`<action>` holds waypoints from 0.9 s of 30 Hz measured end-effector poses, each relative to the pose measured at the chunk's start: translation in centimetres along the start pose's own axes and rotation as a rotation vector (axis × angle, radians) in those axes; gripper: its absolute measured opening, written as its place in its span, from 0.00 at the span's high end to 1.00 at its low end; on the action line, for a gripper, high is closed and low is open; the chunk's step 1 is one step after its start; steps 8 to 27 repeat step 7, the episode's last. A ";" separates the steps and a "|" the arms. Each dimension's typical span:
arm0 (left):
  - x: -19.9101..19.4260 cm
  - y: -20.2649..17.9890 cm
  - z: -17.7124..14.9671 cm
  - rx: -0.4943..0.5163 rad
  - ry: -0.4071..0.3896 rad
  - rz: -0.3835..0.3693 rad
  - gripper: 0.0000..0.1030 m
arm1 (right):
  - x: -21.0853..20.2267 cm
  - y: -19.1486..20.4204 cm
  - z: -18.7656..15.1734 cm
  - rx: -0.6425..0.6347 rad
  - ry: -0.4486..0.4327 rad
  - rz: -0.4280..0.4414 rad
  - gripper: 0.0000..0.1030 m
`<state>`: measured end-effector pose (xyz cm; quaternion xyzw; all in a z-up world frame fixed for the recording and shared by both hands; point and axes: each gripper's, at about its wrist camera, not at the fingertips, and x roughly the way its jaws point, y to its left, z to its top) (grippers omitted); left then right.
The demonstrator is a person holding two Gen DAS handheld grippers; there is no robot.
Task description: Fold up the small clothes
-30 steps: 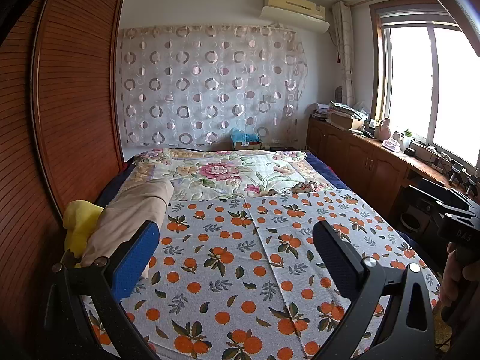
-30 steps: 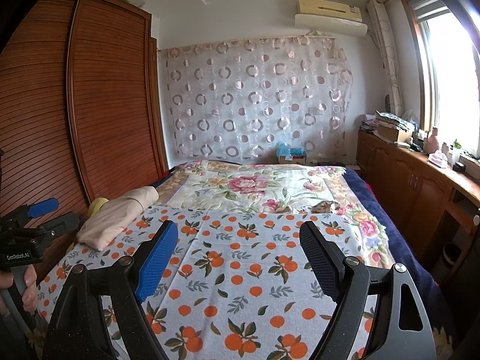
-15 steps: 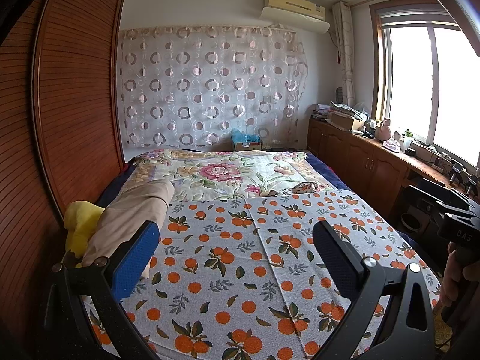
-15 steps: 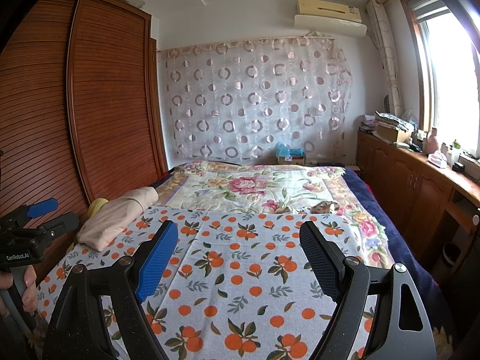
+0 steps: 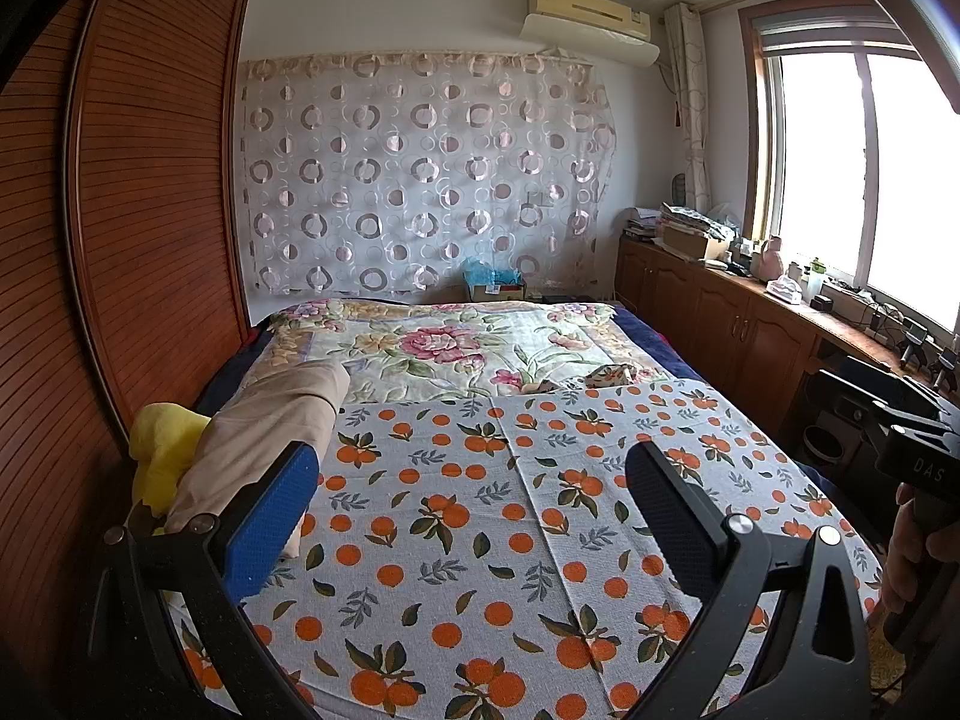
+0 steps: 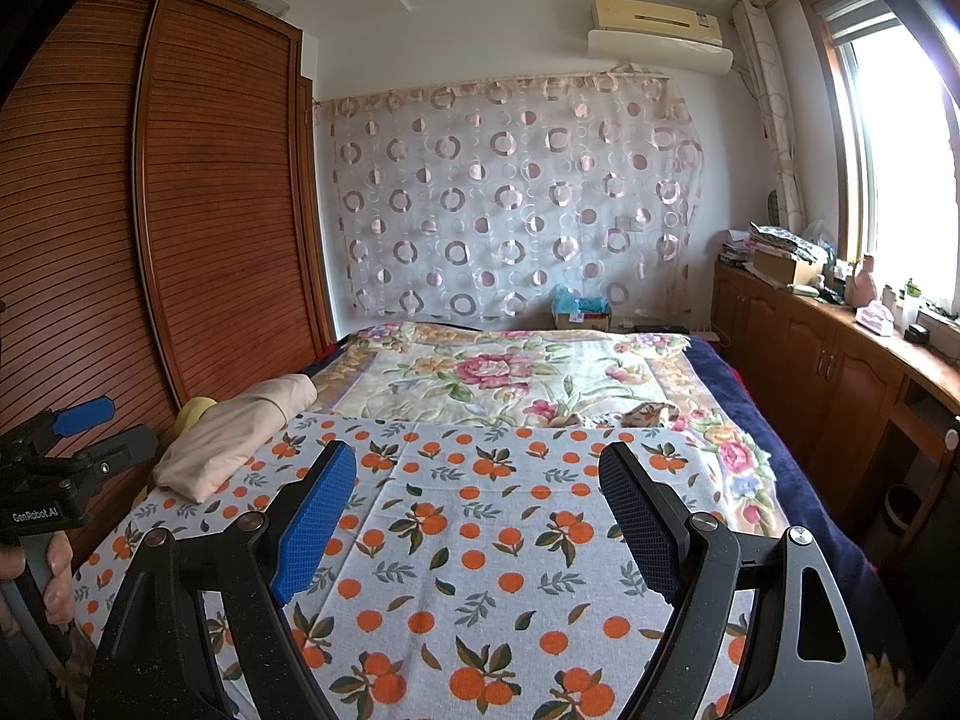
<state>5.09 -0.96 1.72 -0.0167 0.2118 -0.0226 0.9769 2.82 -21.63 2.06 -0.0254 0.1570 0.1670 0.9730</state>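
A small patterned garment [image 5: 609,374] lies crumpled far up the bed, at the edge of the orange-print sheet [image 5: 480,516]; it also shows in the right wrist view [image 6: 645,414]. My left gripper [image 5: 471,480] is open and empty, held above the near part of the sheet. My right gripper [image 6: 477,483] is open and empty, also above the sheet. A beige folded cloth [image 5: 270,426] and a yellow cloth [image 5: 162,450] lie at the bed's left edge. The beige cloth shows in the right wrist view too [image 6: 234,432].
A wooden slatted wardrobe [image 5: 120,240] stands close along the left of the bed. Wooden cabinets [image 5: 720,312] with clutter run along the right under the window. A floral quilt [image 5: 456,348] covers the far bed half. A small bin [image 6: 900,507] stands by the cabinets.
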 end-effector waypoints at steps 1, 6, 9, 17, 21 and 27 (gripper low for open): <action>0.0 0.0 0.0 0.000 0.000 0.000 0.01 | 0.0 0.0 0.0 0.000 0.000 0.001 0.18; 0.0 0.0 0.0 0.001 0.001 -0.001 0.01 | 0.0 -0.2 0.0 -0.001 0.001 0.001 0.18; 0.0 0.0 0.0 0.002 -0.001 0.001 0.01 | 0.0 -0.2 0.1 -0.001 0.001 0.001 0.18; 0.0 0.0 0.0 0.002 -0.001 0.001 0.01 | 0.0 -0.2 0.1 -0.001 0.001 0.001 0.18; 0.0 0.0 0.0 0.002 -0.001 0.001 0.01 | 0.0 -0.2 0.1 -0.001 0.001 0.001 0.18; 0.0 0.0 0.0 0.002 -0.001 0.001 0.01 | 0.0 -0.2 0.1 -0.001 0.001 0.001 0.18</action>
